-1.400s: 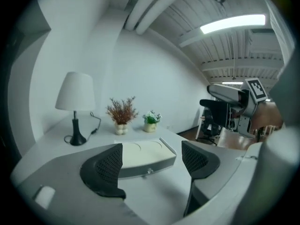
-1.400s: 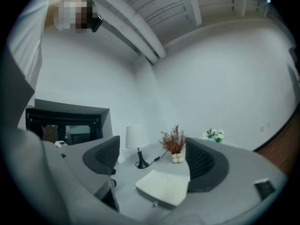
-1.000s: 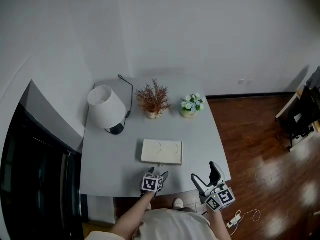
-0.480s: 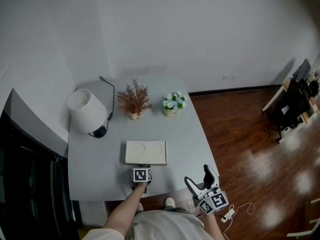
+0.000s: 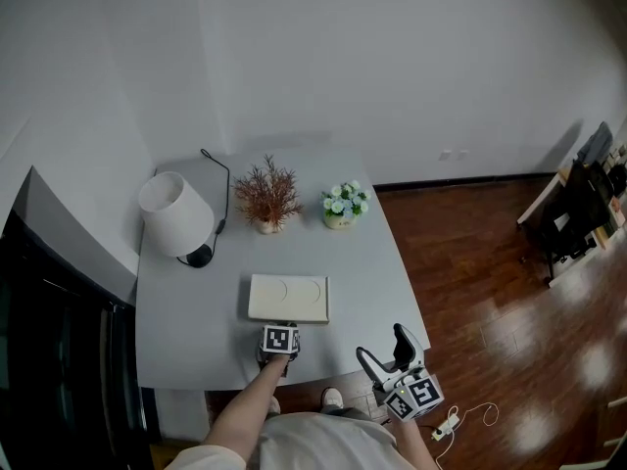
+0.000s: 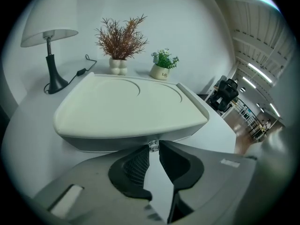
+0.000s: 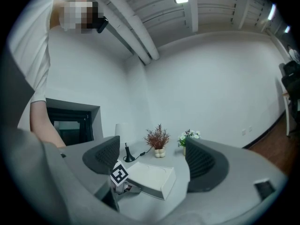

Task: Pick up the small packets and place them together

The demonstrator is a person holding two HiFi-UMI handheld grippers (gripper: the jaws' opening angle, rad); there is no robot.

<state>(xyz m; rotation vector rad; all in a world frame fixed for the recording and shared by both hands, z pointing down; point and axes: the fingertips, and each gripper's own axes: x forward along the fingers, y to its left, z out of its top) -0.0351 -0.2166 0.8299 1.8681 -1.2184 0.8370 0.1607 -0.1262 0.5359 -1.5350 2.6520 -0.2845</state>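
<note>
No small packets show in any view. A flat white box (image 5: pixel 288 298) (image 6: pixel 122 107) (image 7: pixel 152 177) lies on the grey table (image 5: pixel 377 272) near its front edge. My left gripper (image 5: pixel 283 326) (image 6: pixel 153 149) points steeply down at the box's front side. Its jaws have just been closing and now stand nearly together, with their tips pinching a small clear knob (image 6: pixel 153 145) on that front side. My right gripper (image 5: pixel 384 349) (image 7: pixel 152 156) hovers level off the table's front right corner, open, with nothing between its fingers.
At the back of the table stand a white lamp (image 5: pixel 176 213) with a black cord, a dried reddish plant (image 5: pixel 267 196) and a small pot of flowers (image 5: pixel 343 204). Wooden floor (image 5: pixel 470 262) lies to the right, a dark cabinet (image 5: pixel 59 360) to the left.
My left gripper moved forward and down against the box's front edge, and its jaws closed from wide apart. The right gripper stayed where it was. The head view shifted a little.
</note>
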